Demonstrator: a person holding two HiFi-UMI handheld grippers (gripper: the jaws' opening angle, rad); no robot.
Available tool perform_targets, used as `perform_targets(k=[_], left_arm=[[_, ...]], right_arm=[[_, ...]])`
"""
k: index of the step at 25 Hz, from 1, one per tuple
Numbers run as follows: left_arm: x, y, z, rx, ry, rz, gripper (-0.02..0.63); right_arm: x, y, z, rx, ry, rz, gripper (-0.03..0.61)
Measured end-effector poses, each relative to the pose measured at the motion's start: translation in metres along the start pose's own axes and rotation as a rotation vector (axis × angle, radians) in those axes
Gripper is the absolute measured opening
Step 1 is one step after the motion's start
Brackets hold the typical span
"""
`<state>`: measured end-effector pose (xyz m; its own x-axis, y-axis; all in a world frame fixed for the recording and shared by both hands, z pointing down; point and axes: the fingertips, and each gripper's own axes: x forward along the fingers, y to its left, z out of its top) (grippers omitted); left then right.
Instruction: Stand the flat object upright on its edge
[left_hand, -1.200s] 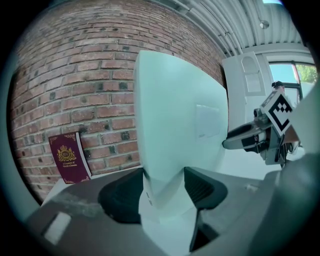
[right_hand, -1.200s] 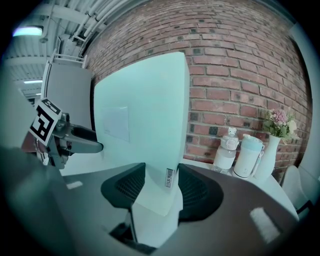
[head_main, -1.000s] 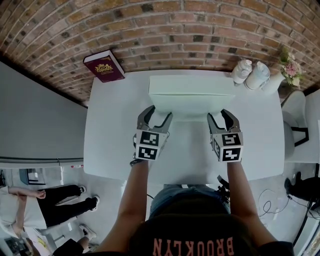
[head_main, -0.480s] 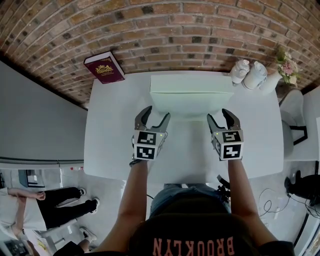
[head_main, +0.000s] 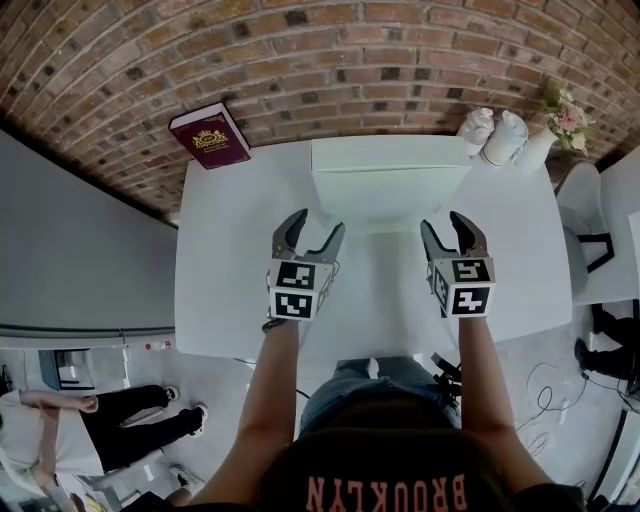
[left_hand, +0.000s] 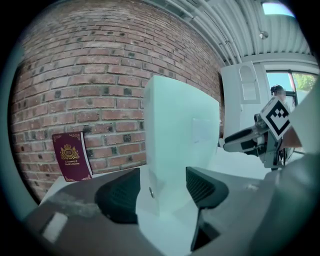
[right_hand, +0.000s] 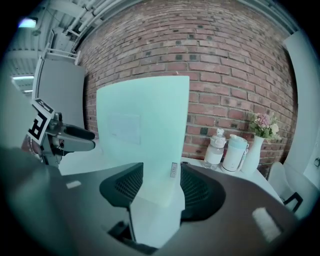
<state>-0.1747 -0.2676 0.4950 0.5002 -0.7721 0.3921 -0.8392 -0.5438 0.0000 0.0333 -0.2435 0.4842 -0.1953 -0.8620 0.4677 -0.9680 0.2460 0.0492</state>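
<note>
Looking down on a white rectangular table (head_main: 220, 290) set against a red brick wall (head_main: 350, 60). At its far middle, a pale mint-green flat rectangular box (head_main: 388, 195), upright on one long edge, broad face toward the grippers. At its lower left corner, the left gripper (head_main: 318, 224): jaws released, just opened wider, the box's left edge lined up in the gap, neither pad on it. At the lower right corner, the right gripper (head_main: 443, 221): jaws also apart, just eased closer, the right edge in the gap, pads clear. Against the wall far left, a maroon book with a gold crest (head_main: 209, 133). Far right, a small white bottle (head_main: 478, 130), a white lidded jug (head_main: 503, 138), a white vase of pink flowers (head_main: 545, 140).
</note>
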Motion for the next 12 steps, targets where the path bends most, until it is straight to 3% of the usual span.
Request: perform_targets(k=[4, 6, 8, 9, 12], left_arm=[[-0.011, -0.001, 0.000, 0.008, -0.007, -0.019, 0.264], [-0.018, -0.004, -0.001, 0.009, -0.019, -0.036, 0.169], [-0.024, -0.004, 0.001, 0.010, -0.040, -0.035, 0.032], [-0.026, -0.004, 0.003, 0.011, -0.052, -0.032, -0.002], [-0.033, -0.008, 0.011, 0.020, -0.079, -0.027, -0.002]], right_arm=[[-0.015, 0.005, 0.004, 0.009, -0.038, -0.037, 0.192], [-0.024, 0.007, 0.007, -0.001, -0.063, -0.059, 0.141], [-0.031, 0.009, 0.010, -0.012, -0.090, -0.074, 0.081], [-0.034, 0.011, 0.013, -0.015, -0.106, -0.074, 0.021], [-0.041, 0.015, 0.022, -0.017, -0.149, -0.050, -0.002]])
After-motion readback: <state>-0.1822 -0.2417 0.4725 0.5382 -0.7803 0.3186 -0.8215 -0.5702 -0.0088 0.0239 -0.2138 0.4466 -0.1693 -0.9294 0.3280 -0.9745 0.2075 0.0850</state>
